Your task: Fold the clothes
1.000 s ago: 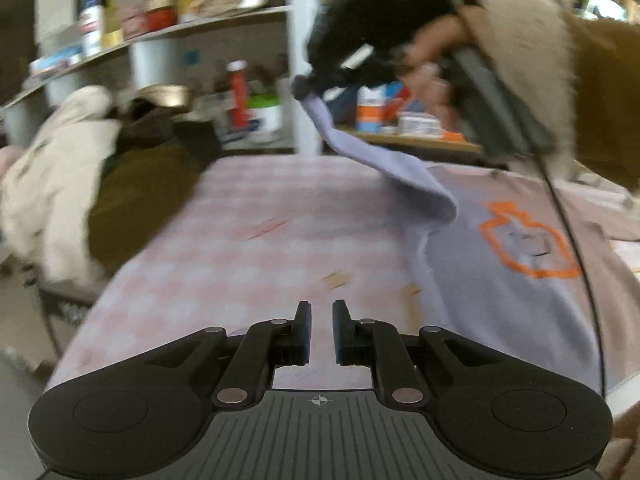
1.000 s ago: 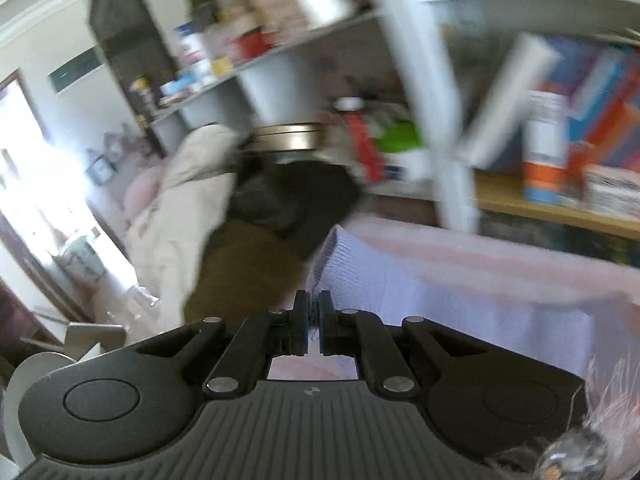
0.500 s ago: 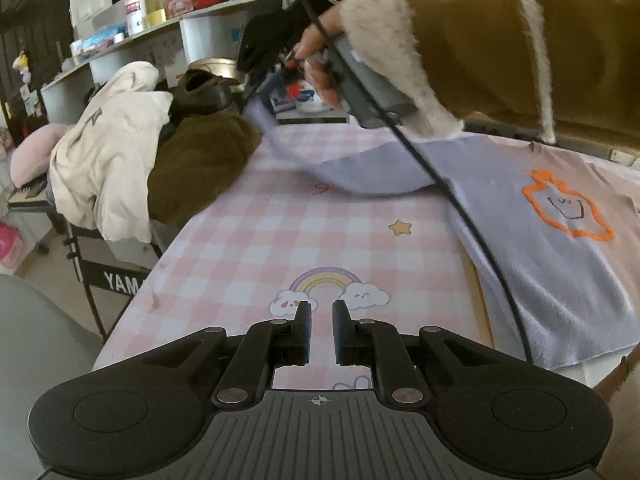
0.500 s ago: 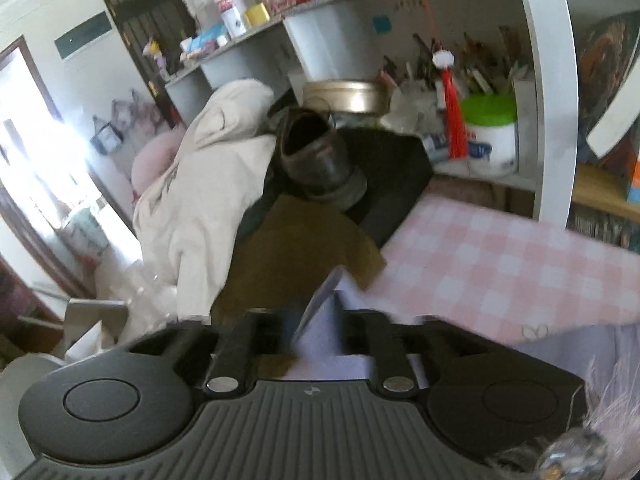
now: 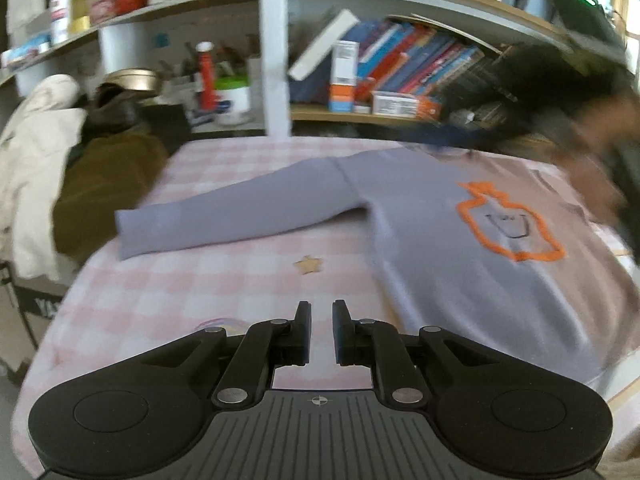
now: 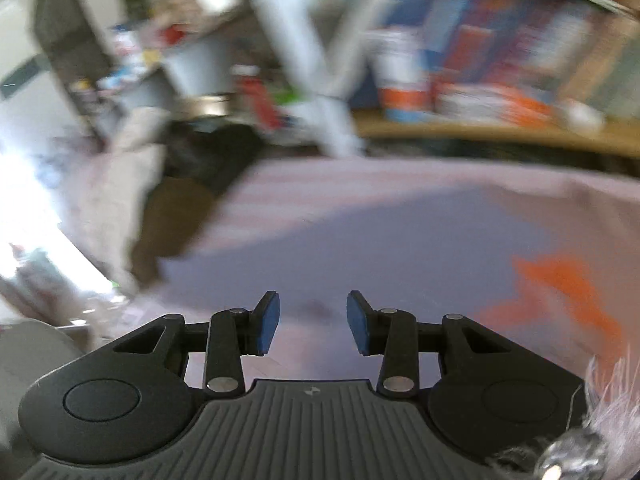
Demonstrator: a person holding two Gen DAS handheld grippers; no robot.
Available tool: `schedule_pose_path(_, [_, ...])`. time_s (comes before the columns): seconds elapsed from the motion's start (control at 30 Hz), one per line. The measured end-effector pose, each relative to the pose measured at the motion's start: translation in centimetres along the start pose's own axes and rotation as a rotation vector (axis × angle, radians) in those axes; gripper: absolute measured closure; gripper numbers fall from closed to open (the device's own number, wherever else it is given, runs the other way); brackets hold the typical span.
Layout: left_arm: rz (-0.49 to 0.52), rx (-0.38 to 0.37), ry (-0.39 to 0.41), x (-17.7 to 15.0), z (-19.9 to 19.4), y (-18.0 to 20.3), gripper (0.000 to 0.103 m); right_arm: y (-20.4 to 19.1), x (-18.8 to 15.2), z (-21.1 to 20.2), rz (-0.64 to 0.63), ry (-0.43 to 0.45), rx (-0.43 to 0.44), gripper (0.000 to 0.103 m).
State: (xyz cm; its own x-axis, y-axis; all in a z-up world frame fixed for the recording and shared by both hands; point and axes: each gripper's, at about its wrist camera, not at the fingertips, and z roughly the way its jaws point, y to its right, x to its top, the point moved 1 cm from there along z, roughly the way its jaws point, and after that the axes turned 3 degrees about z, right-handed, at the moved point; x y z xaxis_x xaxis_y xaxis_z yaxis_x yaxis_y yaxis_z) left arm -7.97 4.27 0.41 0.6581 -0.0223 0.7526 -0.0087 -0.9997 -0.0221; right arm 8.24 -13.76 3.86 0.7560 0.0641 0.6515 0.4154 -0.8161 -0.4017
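Left wrist view: my left gripper (image 5: 318, 330) hovers over the checked tabletop (image 5: 208, 280), jaws nearly together, pinching nothing. Ahead and right of them the lilac sweater (image 5: 440, 240) lies flat, one sleeve (image 5: 224, 216) stretched left. My right gripper (image 6: 312, 324), blurred, hangs above the sweater, jaws spread, closing, empty.

Sweater (image 5: 460, 248) flat on table (image 5: 224, 288), toward its right side; one sleeve (image 5: 224, 216) stretched left across tabletop. Heap of clothes (image 5: 60, 176) just off table's left edge, shoe (image 5: 116, 106) on top of heap. Shelf (image 5: 360, 114) behind table, books (image 5: 404, 64) on it. Left gripper (image 5: 321, 330) above table's near edge; right gripper (image 6: 313, 322) over sweater.
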Motion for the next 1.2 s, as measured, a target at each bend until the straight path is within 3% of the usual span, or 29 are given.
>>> schedule_pose_path(0.1, [-0.035,-0.027,-0.024,0.1,0.8,1.3,0.089,5.5,-5.2,-5.1,0.112,-0.019,-0.1,0.067])
schedule_pose_path(0.27, [-0.139,-0.093,-0.089,-0.4,1.9,2.8,0.088,11.3,-12.6,-11.8,0.22,-0.035,-0.266,0.067])
schedule_pose_path(0.37, [-0.146,-0.042,-0.115,-0.7,2.4,3.7,0.073,13.5,-15.0,-14.7,0.261,-0.009,-0.339,0.067])
schedule_pose_path(0.47, [-0.158,-0.005,-0.126,-1.1,2.3,4.3,0.068,15.5,-17.2,-17.3,0.295,0.013,-0.399,0.067])
schedule_pose_path(0.6, [-0.15,0.016,-0.135,-2.0,2.3,5.2,0.068,16.8,-18.4,-18.7,0.299,0.027,-0.42,0.067])
schedule_pose_path(0.8, [-0.246,0.025,-0.143,-3.1,2.8,5.4,0.068,17.3,-18.6,-18.2,0.255,0.033,-0.463,0.069])
schedule_pose_path(0.93, [-0.247,0.018,-0.152,-3.5,3.0,5.7,0.069,17.0,-18.7,-17.3,0.211,0.006,-0.461,0.086])
schedule_pose_path(1.0, [-0.232,0.02,-0.162,-3.4,3.1,5.9,0.075,16.8,-18.6,-17.3,0.195,0.007,-0.454,0.093])
schedule_pose_path(1.03, [-0.228,0.019,-0.166,-3.3,3.2,6.0,0.091,16.6,-18.5,-17.5,0.193,0.017,-0.45,0.094])
schedule_pose_path(1.07, [-0.227,0.015,-0.168,-3.1,3.2,6.0,0.098,16.5,-18.4,-17.7,0.19,0.027,-0.445,0.095])
schedule_pose_path(1.13, [-0.229,0.013,-0.157,-2.7,3.0,6.1,0.099,16.2,-18.2,-18.2,0.186,0.048,-0.436,0.096])
schedule_pose_path(1.2, [-0.225,0.014,-0.096,-1.7,1.6,6.4,0.099,15.4,-17.5,-19.7,0.178,0.12,-0.415,0.096])
